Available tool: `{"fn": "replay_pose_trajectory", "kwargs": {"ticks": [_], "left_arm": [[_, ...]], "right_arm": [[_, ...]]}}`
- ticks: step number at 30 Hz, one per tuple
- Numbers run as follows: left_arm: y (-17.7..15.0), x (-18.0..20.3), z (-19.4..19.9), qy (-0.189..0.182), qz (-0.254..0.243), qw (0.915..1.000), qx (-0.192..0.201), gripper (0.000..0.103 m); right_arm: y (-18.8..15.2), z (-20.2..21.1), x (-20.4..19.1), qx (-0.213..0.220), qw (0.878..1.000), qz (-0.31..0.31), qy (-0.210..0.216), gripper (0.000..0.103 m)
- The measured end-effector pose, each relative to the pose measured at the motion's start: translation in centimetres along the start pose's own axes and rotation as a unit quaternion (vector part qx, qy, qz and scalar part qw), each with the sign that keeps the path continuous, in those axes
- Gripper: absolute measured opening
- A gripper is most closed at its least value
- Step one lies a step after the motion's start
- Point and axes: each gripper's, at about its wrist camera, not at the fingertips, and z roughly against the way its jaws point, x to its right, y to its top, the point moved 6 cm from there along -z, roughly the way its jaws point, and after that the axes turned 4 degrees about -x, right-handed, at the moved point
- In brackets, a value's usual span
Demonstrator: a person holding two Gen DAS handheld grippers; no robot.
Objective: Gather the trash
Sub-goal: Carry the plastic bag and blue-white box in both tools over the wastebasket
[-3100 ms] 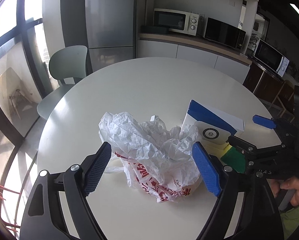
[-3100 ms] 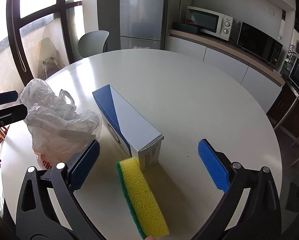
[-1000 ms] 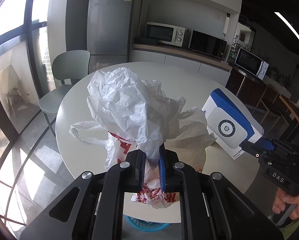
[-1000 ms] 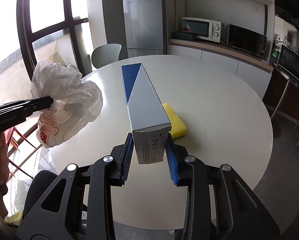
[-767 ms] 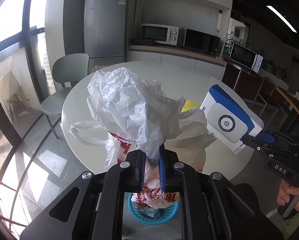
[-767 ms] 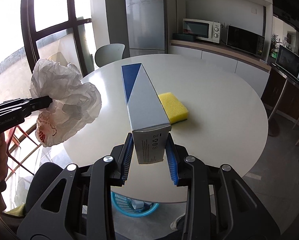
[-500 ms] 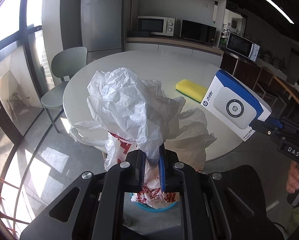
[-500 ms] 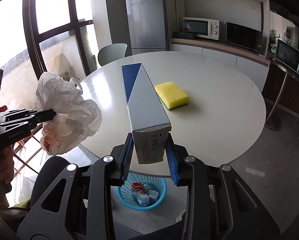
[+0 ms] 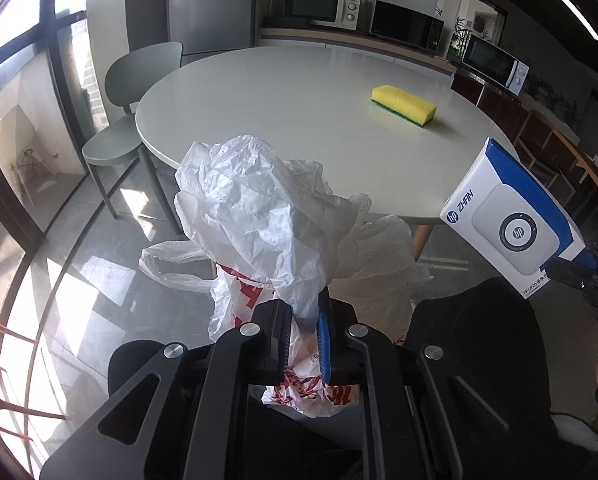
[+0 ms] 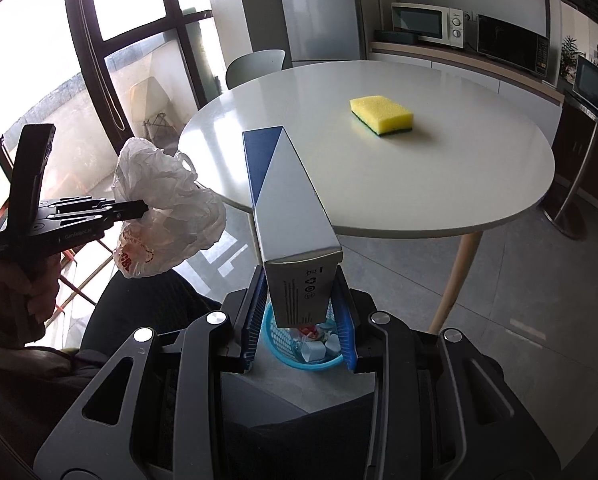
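Observation:
My left gripper point(image 9: 303, 334) is shut on a crumpled white plastic bag point(image 9: 267, 224) with red print, held in the air off the table's near edge; the bag also shows in the right wrist view point(image 10: 167, 204). My right gripper point(image 10: 299, 320) is shut on a blue and white cardboard box point(image 10: 289, 204), also seen in the left wrist view point(image 9: 513, 220). Below the box, on the floor, stands a blue trash basket point(image 10: 283, 350) holding several scraps. A yellow sponge point(image 10: 381, 116) with a green underside lies on the round white table point(image 10: 439, 184).
A grey-green chair point(image 9: 139, 92) stands at the table's far left side. Tall windows point(image 10: 71, 64) run along the left. A fridge point(image 10: 319, 12) and a counter with microwaves point(image 10: 431, 22) line the back wall. The table's wooden leg point(image 10: 455, 276) stands right of the basket.
Both grippers closed on the bag and the box, lifted them and drew back from the table. The sponge stayed on the table. The blue basket has come into view under the box.

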Motion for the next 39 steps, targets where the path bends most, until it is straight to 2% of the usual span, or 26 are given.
{"fn": "replay_pose_trajectory", "kwargs": {"ticks": [9,16,26,32,36,39], "left_arm": [[-3.5,0.2,-4.6,-0.004,0.001,0.9983,-0.058,0.01],[-5.1,0.0,-6.8,-0.002,0.003,0.9966,-0.083,0.01],[-5.9,-0.5,-10.7,0.004,0.012,0.9934,-0.114,0.01],[-5.8,-1.1,-15.1,0.012,0.026,0.9896,-0.141,0.01],[-6.1,-0.7,-18.4,0.019,0.018,0.9862,-0.163,0.01],[-6.3,-0.5,-20.9,0.022,0.015,0.9834,-0.179,0.01]], "right_arm": [[-3.8,-2.0,-1.5,-0.053,0.998,0.009,0.015,0.029],[-6.2,-3.9,-1.2,-0.092,0.996,0.0,0.019,0.029],[-8.1,-12.1,0.4,-0.161,0.987,-0.023,0.005,0.029],[-8.3,-17.0,1.1,-0.203,0.978,-0.043,0.009,0.029],[-8.5,-20.0,1.7,-0.231,0.972,-0.045,0.007,0.029],[-8.6,-22.5,2.7,-0.251,0.965,-0.073,0.007,0.029]]}}
